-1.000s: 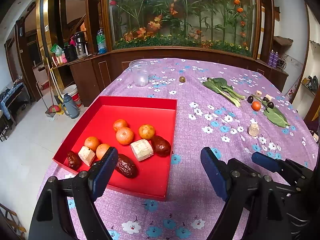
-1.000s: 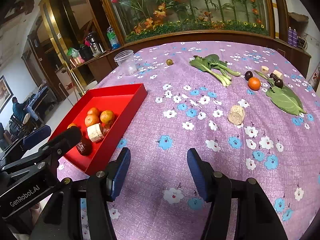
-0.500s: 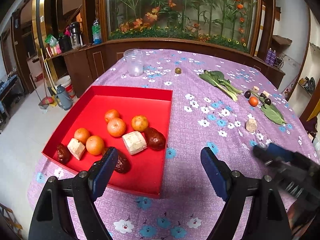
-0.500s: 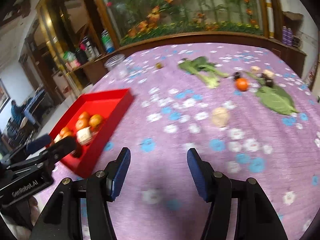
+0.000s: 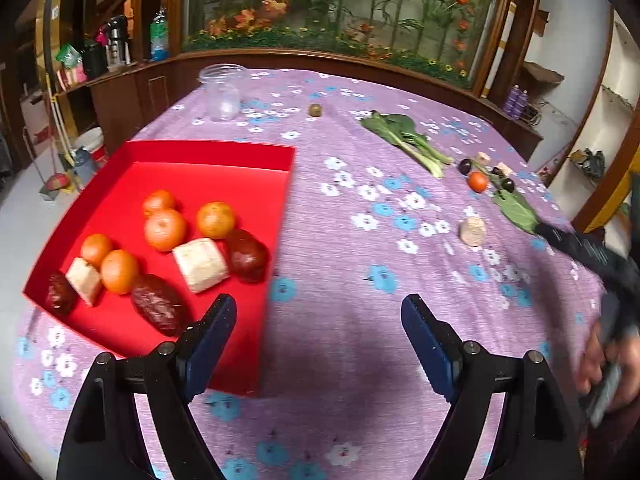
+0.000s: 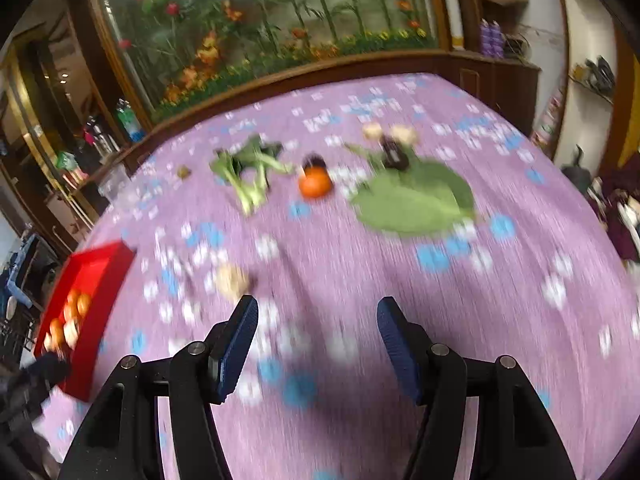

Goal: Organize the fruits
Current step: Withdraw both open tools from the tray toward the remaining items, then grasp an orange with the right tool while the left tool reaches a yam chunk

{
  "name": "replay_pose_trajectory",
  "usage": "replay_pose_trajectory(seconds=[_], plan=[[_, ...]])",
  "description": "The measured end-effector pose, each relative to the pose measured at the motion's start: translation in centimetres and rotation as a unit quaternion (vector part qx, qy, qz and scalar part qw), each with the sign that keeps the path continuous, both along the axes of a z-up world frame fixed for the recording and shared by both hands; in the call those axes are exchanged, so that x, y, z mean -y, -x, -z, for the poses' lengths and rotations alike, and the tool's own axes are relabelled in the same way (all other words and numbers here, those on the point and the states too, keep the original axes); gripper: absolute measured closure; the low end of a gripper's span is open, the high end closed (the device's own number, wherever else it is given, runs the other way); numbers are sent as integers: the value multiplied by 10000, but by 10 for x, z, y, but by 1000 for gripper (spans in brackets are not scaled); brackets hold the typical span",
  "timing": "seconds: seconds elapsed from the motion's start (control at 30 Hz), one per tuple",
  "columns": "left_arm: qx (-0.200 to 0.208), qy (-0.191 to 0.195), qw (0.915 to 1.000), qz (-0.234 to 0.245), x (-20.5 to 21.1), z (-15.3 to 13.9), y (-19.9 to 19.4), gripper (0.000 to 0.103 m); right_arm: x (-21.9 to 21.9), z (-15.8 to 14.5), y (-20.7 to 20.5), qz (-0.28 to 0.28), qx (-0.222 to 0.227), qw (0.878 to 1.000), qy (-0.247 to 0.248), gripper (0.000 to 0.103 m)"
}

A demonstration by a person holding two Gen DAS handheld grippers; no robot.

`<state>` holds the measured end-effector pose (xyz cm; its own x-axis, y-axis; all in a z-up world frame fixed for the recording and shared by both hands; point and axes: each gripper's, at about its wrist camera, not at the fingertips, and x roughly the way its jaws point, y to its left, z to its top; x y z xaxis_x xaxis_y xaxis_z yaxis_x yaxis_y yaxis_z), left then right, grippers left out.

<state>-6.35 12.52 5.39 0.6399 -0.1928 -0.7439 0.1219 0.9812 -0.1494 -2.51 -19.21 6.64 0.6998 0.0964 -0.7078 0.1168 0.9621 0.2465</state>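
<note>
A red tray (image 5: pixel 256 152) on the purple flowered cloth holds several oranges (image 5: pixel 165 229), pale cut blocks (image 5: pixel 200 265) and dark red dates (image 5: pixel 159 309). My left gripper (image 5: pixel 318 320) hangs open and empty just off the tray's near right corner. In the blurred right wrist view my right gripper (image 6: pixel 316 320) is open with nothing between its fingers, above bare cloth. Ahead of it lie an orange (image 6: pixel 315 185), dark plums (image 6: pixel 394 152), a big green leaf (image 6: pixel 412 200) and a pale chunk (image 6: pixel 231 278). The tray (image 6: pixel 96 276) sits far left there.
Leafy greens (image 5: pixel 404 136), a clear plastic jar (image 5: pixel 222 94) and a small brownish fruit (image 5: pixel 315 110) lie toward the far side. A wooden ledge with a planted glass case borders the back. The table drops off left of the tray. A hand (image 5: pixel 608 368) shows at right.
My right gripper has swept to the right across the table; the tray slid to the frame's left and the orange and leaf came ahead. The left view tipped downward slightly.
</note>
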Motion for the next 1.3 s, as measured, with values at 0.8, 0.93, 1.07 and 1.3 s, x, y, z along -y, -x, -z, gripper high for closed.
replay_pose_trajectory(seconds=[0.8,0.93,1.07,1.3], plan=[[-341,138,9924,1177,92,3,-54,20,16,30,-118,76,-437,9989,-166,68],[-380,74,9900,1356,117,10,-72,20,22,28,-85,-5,-454,9978,-476,68],[-336,55,9868,1586,139,20,-87,20,21,31,-58,-53,-391,9978,-535,68],[-496,2,9851,1644,156,36,-108,37,18,36,-55,-127,-299,9988,-372,66]])
